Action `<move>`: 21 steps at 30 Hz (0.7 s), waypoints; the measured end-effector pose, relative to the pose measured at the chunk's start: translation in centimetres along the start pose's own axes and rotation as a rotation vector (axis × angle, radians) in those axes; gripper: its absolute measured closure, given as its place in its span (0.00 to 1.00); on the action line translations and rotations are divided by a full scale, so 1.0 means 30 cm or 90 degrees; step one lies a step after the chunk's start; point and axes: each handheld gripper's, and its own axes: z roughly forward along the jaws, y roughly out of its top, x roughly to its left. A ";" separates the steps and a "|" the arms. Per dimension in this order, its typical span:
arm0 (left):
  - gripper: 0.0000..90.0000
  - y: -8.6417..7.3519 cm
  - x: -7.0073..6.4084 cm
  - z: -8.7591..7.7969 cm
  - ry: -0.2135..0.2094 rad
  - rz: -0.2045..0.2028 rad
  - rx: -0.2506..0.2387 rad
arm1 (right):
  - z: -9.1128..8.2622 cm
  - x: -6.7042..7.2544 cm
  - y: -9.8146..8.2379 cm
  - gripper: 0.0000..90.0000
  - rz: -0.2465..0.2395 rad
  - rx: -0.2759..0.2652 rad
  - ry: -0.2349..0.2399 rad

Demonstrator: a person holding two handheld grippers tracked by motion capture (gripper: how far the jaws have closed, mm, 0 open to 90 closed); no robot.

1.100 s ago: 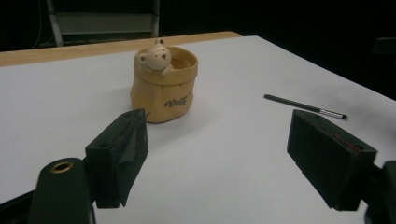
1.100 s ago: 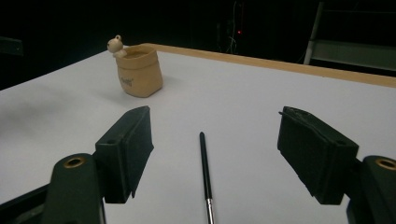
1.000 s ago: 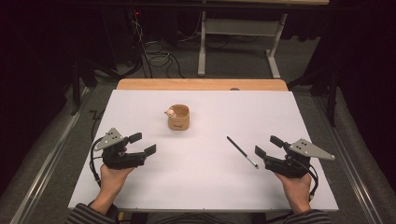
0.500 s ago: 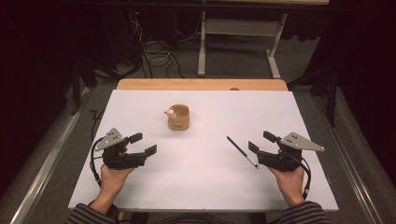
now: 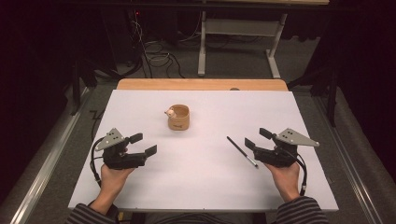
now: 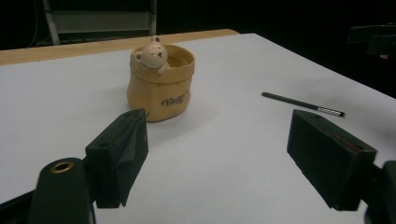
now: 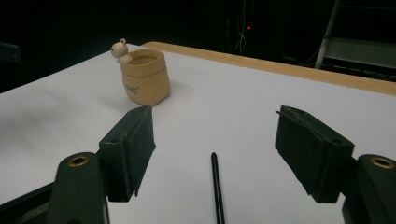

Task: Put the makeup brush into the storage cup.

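While your right gripper (image 5: 256,138) hangs wide open over the pencil (image 5: 242,151), your left gripper (image 5: 144,144), empty and open too, sits well left of it.

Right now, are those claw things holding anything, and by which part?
Nothing is held. The right gripper is open with the black pencil lying between its jaws, ungripped; the left gripper is open and empty.

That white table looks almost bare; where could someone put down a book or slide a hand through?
Plenty of room: the middle of the table between the left gripper and the pen is bare, as is the far strip behind the bear cup. It is tight only at the right gripper, whose open jaws straddle the pen.
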 end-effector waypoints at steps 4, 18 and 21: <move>0.24 0.000 0.000 0.002 -0.001 0.000 0.001 | 0.012 0.004 0.008 0.33 -0.004 0.002 0.002; 0.24 0.000 -0.001 0.002 -0.001 0.002 0.003 | 0.081 0.018 0.038 0.33 0.001 0.001 0.016; 0.24 0.000 -0.001 0.002 -0.001 0.004 0.004 | 0.098 0.021 0.041 0.34 0.004 0.006 0.021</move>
